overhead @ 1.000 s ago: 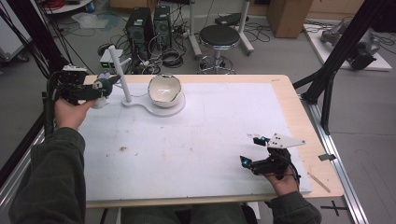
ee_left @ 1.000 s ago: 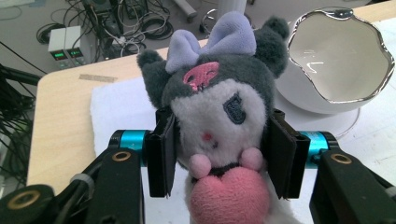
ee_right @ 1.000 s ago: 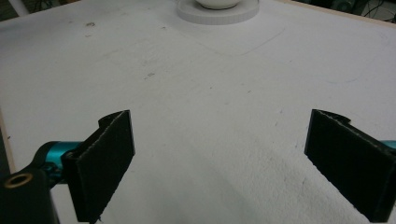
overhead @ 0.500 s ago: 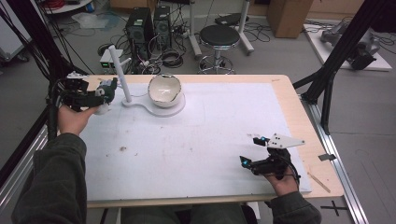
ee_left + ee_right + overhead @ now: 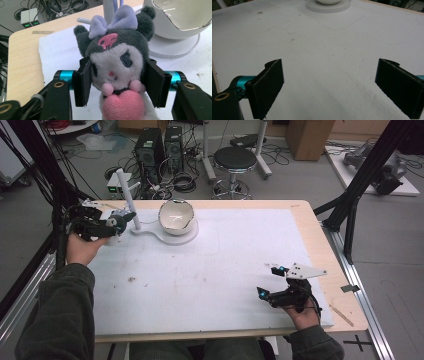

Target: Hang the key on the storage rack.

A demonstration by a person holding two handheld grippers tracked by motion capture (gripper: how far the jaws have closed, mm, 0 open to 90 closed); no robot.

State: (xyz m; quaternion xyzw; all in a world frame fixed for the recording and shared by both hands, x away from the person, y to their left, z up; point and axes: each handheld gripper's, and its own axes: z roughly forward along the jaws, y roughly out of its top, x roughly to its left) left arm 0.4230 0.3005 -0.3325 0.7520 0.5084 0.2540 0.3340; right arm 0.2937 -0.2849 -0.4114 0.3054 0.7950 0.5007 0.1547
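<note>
- My left gripper point(image 5: 117, 82) is at the far left corner of the table point(image 5: 310, 227), and the plush toy point(image 5: 117, 62) sits right between its 2 black pads.
- Those jaws have just been opening; the pads point(image 5: 83, 82) stand at the toy's cheeks, and I cannot tell whether they press on it or have let go.
- The toy faces me: grey ears, lilac bow, pink heart at its chest.
- It sits over the white mat point(image 5: 210, 275), just beside the white post point(image 5: 127, 195).
- The white bowl point(image 5: 176, 214) stands on its round base right behind the toy.
- My right gripper point(image 5: 329, 85) rests near the front right corner, jaws wide, with bare mat between them.
- From above, my left hand point(image 5: 82, 247) is well apart from my right hand point(image 5: 302, 315).
</note>
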